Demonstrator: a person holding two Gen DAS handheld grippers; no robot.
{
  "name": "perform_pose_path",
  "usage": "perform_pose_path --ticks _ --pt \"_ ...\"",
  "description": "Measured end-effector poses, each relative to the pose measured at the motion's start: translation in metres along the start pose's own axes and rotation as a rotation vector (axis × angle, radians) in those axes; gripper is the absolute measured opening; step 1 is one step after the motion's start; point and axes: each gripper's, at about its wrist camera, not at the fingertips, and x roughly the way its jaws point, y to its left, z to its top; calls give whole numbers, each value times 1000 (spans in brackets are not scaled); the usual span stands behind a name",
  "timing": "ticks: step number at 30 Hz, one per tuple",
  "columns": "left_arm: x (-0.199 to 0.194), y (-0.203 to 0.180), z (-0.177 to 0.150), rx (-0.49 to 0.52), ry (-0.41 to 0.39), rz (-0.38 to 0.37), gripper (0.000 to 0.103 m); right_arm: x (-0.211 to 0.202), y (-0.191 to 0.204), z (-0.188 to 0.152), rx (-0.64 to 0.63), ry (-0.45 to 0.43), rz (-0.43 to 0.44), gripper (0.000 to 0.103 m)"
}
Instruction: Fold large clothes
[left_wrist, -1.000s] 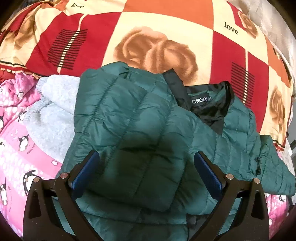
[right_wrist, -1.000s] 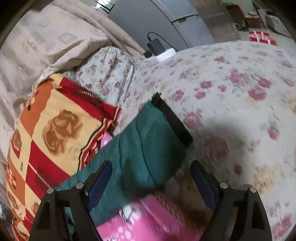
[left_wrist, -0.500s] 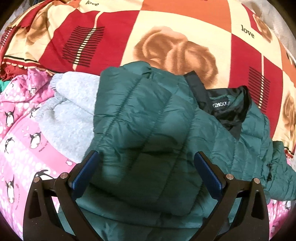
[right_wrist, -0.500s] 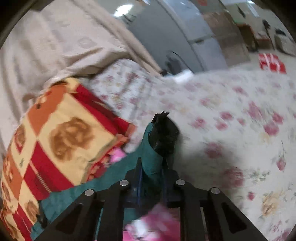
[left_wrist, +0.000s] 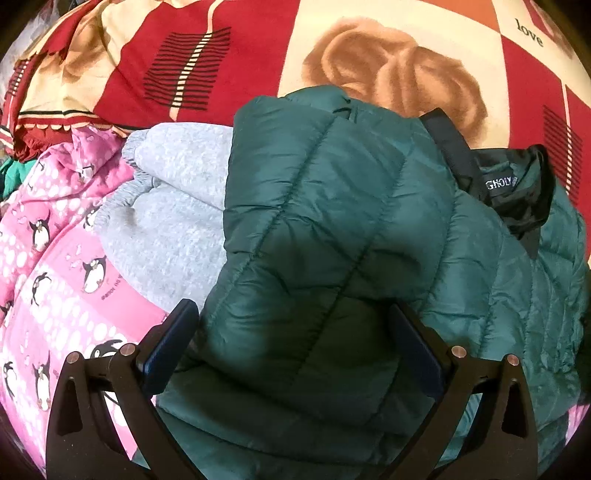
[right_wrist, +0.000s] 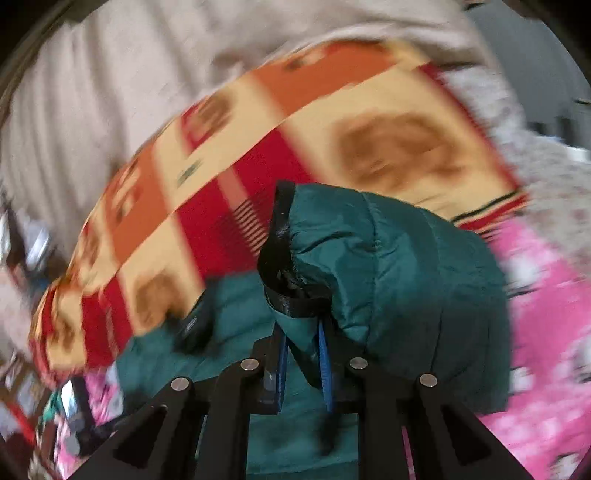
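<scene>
The green quilted jacket (left_wrist: 332, 229) lies on a bed, spread over a pink penguin-print cover (left_wrist: 55, 266), and it serves as the landmark here. In the left wrist view its folded-over panel faces the camera, and the black collar with a woven label (left_wrist: 498, 182) sits at the jacket's upper right. A grey fleece garment (left_wrist: 166, 206) lies touching the jacket's left edge, partly tucked under it. Beyond the jacket's far edge rises a red, cream and orange blanket (left_wrist: 229, 55) with rose prints. The left gripper (left_wrist: 291, 347) hangs over the jacket's near part with its jaws spread wide, one blue pad at the jacket's left edge and the other over the quilting; they grasp nothing.

The right wrist view, blurred by motion, shows what the left one does not: the right gripper (right_wrist: 303, 365) has its jaws clenched on the jacket's sleeve (right_wrist: 388, 266), just behind the black cuff band (right_wrist: 284, 258), and the sleeve bulges up above the pads, lifted off the bed. Behind the sleeve is the same patterned blanket (right_wrist: 295, 129), and farther back a beige quilted fabric (right_wrist: 110, 92). To the sleeve's right lie the pink cover (right_wrist: 546, 295) and a floral sheet (right_wrist: 554, 177).

Open room lies on the pink cover left of the jacket and on the cover right of the sleeve; the blanket closes off the far side.
</scene>
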Motion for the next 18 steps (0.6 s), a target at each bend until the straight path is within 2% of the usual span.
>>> perform_pose_path --ticks 6,8,11,13,15,16,18 --pt "1 7 2 -40 15 -49 102 54 88 -28 -188 172 173 15" --pt "3 10 5 -54 18 -69 102 76 108 -52 -257 267 244 15" --pt "3 14 7 -74 19 -94 102 94 122 -76 -351 348 187 16" --pt "3 16 8 -81 19 -105 102 94 123 -78 -347 350 191 26" --pt "2 18 10 -90 14 -126 102 85 120 -75 -325 334 214 58" --pt "0 19 11 -95 6 -138 102 79 121 -74 -328 330 213 63" --pt "-6 21 14 -104 -22 -172 102 64 121 -72 -337 336 224 65"
